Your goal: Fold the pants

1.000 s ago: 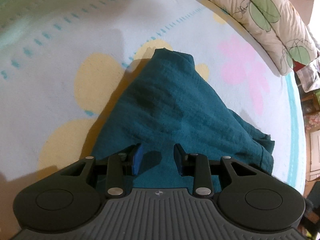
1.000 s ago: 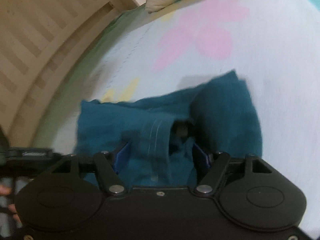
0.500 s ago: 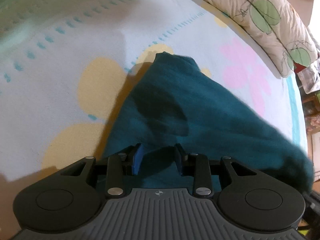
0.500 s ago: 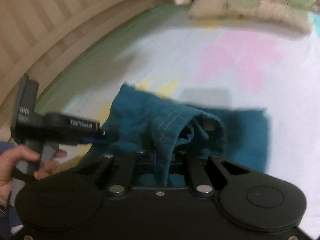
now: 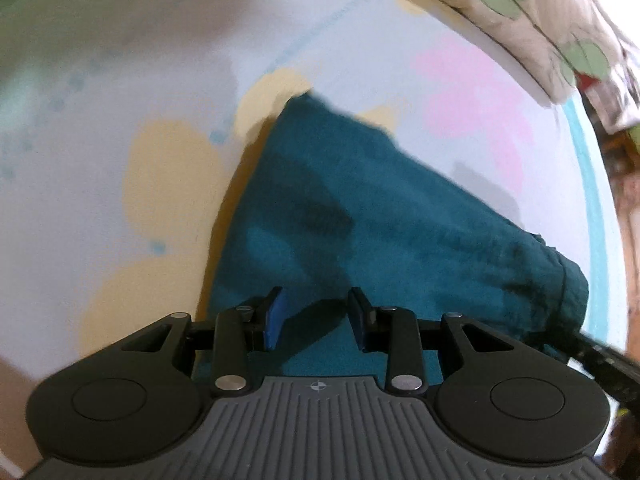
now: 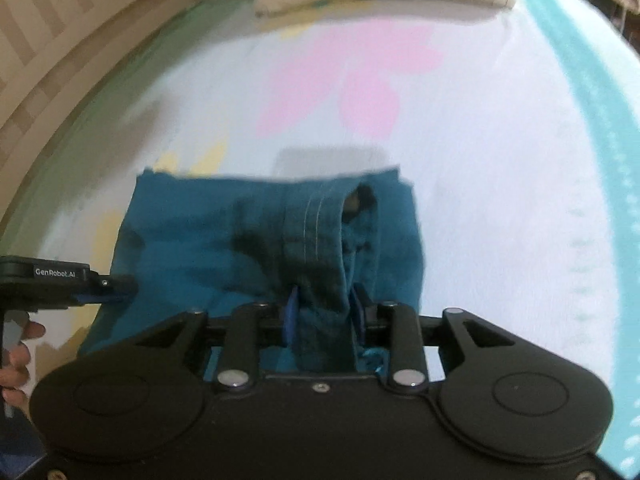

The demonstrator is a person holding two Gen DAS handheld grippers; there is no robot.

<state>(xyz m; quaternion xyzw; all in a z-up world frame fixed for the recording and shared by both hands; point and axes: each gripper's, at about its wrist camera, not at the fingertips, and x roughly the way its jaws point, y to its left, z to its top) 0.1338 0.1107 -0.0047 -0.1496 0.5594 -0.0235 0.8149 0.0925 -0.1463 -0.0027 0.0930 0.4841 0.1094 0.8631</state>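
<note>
**Pinching teal pants on the flower bedsheet**

Starting nearest the cameras: the right gripper has its jaws pulled in tight on a bunched-up fold of the pants, with the stitched hem band standing up right between the fingers. The left gripper has its jaws spread apart with nothing between them, hovering just over the near edge of the pants; can't really tell if the tips touch the cloth. In the right wrist view that same left gripper pokes in from the left side, tips at the left edge of the fabric, with a hand gripping its handle.

The pants themselves lie in a folded heap on the bedsheet, which is pale with yellow and pink flower shapes. Farther back, a leaf-print pillow sits at the far end of the bed, and a wooden slatted bed rail runs along the far left. Both views are a bit blurry.
</note>
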